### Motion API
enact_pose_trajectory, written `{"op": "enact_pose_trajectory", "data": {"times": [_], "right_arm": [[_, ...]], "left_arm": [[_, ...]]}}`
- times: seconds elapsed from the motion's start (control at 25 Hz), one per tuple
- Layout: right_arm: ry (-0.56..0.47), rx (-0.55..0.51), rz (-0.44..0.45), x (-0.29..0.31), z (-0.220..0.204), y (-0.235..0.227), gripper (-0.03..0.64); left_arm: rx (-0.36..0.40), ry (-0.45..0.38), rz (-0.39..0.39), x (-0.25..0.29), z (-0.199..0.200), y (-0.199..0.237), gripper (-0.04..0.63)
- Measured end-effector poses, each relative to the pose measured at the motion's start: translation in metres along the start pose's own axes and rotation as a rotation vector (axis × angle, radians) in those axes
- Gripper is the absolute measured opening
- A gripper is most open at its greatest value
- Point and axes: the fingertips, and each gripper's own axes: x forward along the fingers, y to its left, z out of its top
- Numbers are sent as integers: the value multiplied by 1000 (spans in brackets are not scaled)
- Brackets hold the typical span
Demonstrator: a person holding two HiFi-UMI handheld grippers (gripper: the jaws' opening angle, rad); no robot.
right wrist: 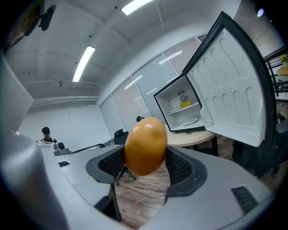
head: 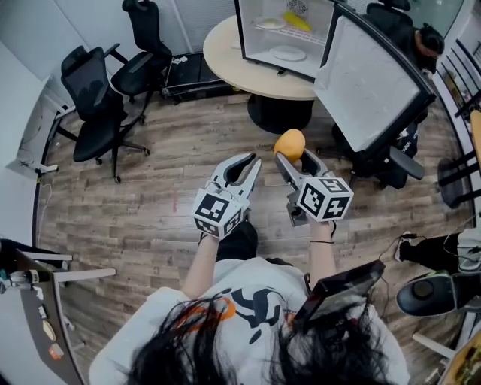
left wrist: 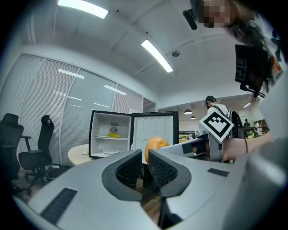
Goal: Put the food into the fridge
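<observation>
An orange oval fruit (head: 289,143) is pinched between the pads of my right gripper (head: 294,156), held in the air above the wooden floor. In the right gripper view the fruit (right wrist: 145,146) fills the gap between both jaws. My left gripper (head: 252,160) hovers just left of it, shut and holding nothing; its own view shows the pads nearly touching (left wrist: 145,155) with the fruit (left wrist: 155,146) beyond. The small fridge (head: 242,30) stands ahead on a round table (head: 225,56) with its door (head: 368,83) swung wide open to the right. Inside are a yellow food item (head: 296,21) on the upper shelf and a white plate (head: 288,53) below.
Two black office chairs (head: 98,105) (head: 146,53) stand at the left. A person (head: 425,41) sits behind the open door at the far right. The table's dark pedestal (head: 279,113) is right ahead. Wooden floor (head: 165,180) lies between me and the table.
</observation>
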Motion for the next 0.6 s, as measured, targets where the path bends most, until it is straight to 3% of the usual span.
{"op": "enact_pose_trajectory", "data": {"times": [0.6], "right_arm": [[16,32,-75,111,34,-26,290]], "left_arm": [[-44,45,-86,71,-6,106,40]]}}
